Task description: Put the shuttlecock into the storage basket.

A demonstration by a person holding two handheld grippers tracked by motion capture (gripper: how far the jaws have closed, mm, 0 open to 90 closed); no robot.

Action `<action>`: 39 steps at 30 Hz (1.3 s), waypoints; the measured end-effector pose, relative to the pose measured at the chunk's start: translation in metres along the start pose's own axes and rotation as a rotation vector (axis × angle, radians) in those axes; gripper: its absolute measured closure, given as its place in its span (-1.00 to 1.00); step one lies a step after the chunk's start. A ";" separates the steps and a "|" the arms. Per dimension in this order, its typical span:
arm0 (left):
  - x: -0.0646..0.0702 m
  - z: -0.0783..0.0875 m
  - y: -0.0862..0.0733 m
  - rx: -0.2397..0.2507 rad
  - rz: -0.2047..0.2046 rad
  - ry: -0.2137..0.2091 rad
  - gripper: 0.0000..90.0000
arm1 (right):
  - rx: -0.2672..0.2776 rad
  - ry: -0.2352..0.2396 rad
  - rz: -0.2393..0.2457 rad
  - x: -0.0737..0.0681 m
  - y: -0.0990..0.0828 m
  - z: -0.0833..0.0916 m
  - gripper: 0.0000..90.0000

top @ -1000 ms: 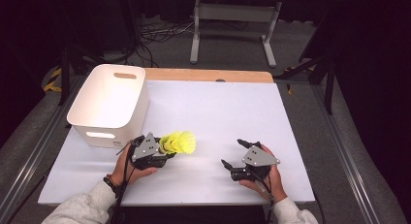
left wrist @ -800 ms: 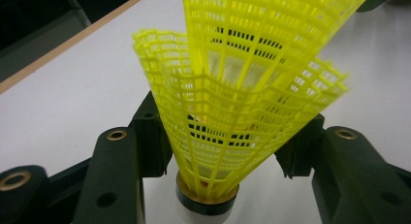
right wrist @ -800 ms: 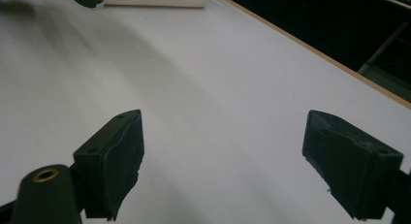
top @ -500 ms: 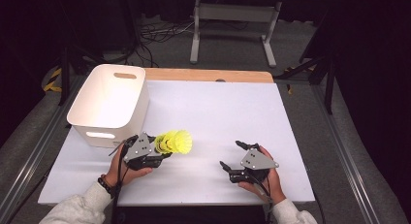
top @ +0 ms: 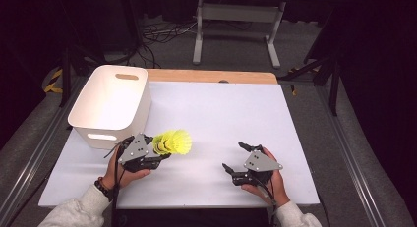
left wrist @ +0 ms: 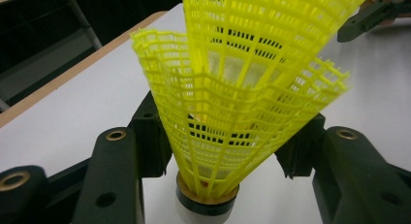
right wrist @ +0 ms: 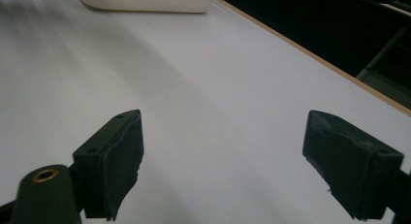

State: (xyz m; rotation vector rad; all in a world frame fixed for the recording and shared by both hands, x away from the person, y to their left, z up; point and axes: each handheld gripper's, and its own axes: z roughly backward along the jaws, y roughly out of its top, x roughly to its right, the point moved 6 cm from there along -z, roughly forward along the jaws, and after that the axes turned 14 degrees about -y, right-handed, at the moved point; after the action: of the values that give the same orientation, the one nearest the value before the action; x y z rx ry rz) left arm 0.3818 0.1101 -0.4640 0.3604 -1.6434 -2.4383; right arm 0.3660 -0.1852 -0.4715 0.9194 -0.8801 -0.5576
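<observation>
Left hand-held gripper is clamped about half-way on the yellow shuttlecocks, two plastic mesh skirts nested one in the other. In the left gripper view the pads press on both sides of the lower skirt, just above the white cork tip with its dark band; the cork sits low between the jaws, the skirts flare out ahead and above them. From the high view the stack sticks out past the jaw tips toward the right, held off the bench, with its shadow just beneath. The person's left hand wraps the gripper body from below, grey sleeve and a dark wristband at the wrist.

White bin stands just behind and to the left of the left hand-held gripper, near but not touching, handle slot in its near wall facing it.

Right hand-held gripper rests low over the bench, well apart from the left one and from the shuttlecocks, right hand around it. Its jaws stand wide apart with nothing between them; in the right gripper view just bare white bench shows between the two pads, with the bin's edge far ahead to the left.
</observation>
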 end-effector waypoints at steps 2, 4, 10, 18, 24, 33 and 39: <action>0.000 0.002 0.000 0.003 0.003 0.005 0.06 | 0.007 0.000 0.000 0.000 0.001 0.000 -0.66; 0.000 0.005 0.000 0.005 0.005 0.008 0.06 | 0.010 0.002 -0.001 0.001 0.002 -0.002 -0.66; -0.003 0.011 0.002 0.021 0.007 0.026 0.06 | 0.005 0.010 -0.002 0.000 0.001 -0.004 -0.67; -0.005 0.020 0.005 0.041 0.008 0.037 0.06 | 0.010 0.014 -0.014 0.002 0.003 -0.002 -0.67; -0.009 0.024 0.006 0.045 0.007 0.053 0.06 | 0.017 0.016 -0.018 0.002 0.003 -0.001 -0.68; -0.012 0.032 0.009 0.073 0.018 0.071 0.05 | 0.016 0.016 -0.024 0.003 0.003 0.000 -0.68; -0.015 0.040 0.011 0.098 0.017 0.094 0.05 | 0.013 0.015 -0.014 0.002 0.003 0.000 -0.68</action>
State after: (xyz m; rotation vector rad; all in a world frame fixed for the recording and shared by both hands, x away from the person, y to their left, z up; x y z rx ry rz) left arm 0.3840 0.1456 -0.4377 0.4665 -1.7222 -2.2970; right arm 0.3676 -0.1850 -0.4678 0.9409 -0.8649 -0.5567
